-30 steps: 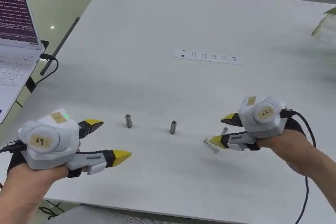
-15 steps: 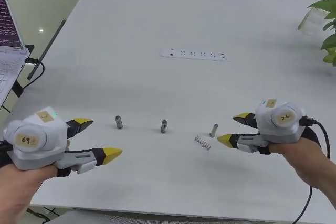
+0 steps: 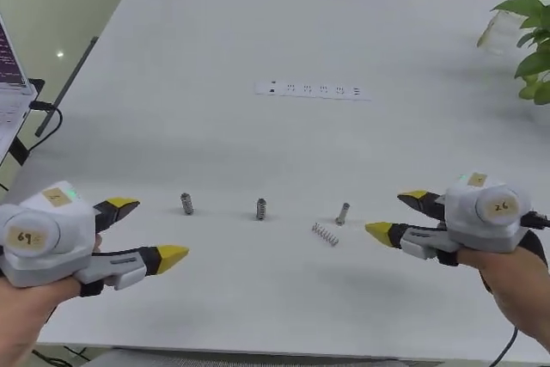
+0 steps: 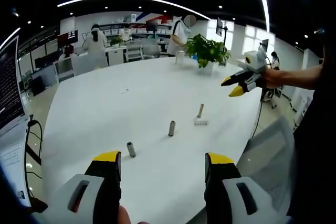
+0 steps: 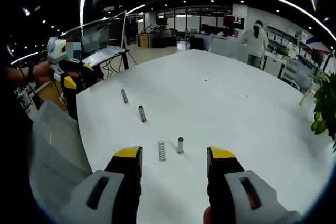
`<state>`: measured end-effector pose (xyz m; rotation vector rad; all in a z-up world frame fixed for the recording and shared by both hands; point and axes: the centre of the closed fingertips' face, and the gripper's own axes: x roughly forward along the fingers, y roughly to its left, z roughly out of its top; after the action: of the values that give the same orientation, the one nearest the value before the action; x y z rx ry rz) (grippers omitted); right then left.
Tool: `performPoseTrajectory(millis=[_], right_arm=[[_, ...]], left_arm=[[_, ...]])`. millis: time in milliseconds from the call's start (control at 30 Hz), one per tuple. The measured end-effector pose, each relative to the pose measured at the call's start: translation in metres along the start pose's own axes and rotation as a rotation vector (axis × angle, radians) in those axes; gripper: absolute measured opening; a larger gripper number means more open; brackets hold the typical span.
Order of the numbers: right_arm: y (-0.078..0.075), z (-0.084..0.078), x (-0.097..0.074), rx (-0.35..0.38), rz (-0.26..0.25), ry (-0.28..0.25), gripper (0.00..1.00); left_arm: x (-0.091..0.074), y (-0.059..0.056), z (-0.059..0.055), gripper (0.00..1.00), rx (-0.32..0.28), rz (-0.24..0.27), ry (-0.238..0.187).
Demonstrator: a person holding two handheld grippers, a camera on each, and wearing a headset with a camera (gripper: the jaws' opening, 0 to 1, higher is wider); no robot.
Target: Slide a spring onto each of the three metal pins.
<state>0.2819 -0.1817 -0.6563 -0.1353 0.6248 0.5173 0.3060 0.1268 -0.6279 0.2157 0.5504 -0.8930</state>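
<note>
The left gripper hovered over the near left corner of the white table, its jaws spread wide and holding nothing. The right gripper, just as wide and empty, hung by the near right corner. Between them, along the near edge, three pins stood in a row. The left pin and middle pin each wore a spring, while the right pin was bare. A loose spring lay flat just beside the bare pin. A power strip sat toward the table's middle.

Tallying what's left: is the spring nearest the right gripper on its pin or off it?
Off. The spring lies flat on the table beside the bare upright pin.
</note>
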Motion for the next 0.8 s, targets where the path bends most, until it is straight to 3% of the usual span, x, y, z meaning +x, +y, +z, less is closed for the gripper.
performPoseTrajectory(millis=[333, 500, 800], right_arm=[[-0.006, -0.005, -0.018, 0.047, -0.03, -0.041, 0.51], [-0.001, -0.011, -0.025, 0.065, -0.029, -0.053, 0.54], [0.004, -0.014, -0.025, 0.078, -0.012, -0.051, 0.58]], left_arm=[[0.003, -0.001, 0.002, 0.6, 0.006, -0.004, 0.007], [0.01, -0.003, 0.007, 0.6, 0.012, -0.011, 0.007], [0.021, -0.011, 0.012, 0.6, 0.043, -0.043, 0.021]])
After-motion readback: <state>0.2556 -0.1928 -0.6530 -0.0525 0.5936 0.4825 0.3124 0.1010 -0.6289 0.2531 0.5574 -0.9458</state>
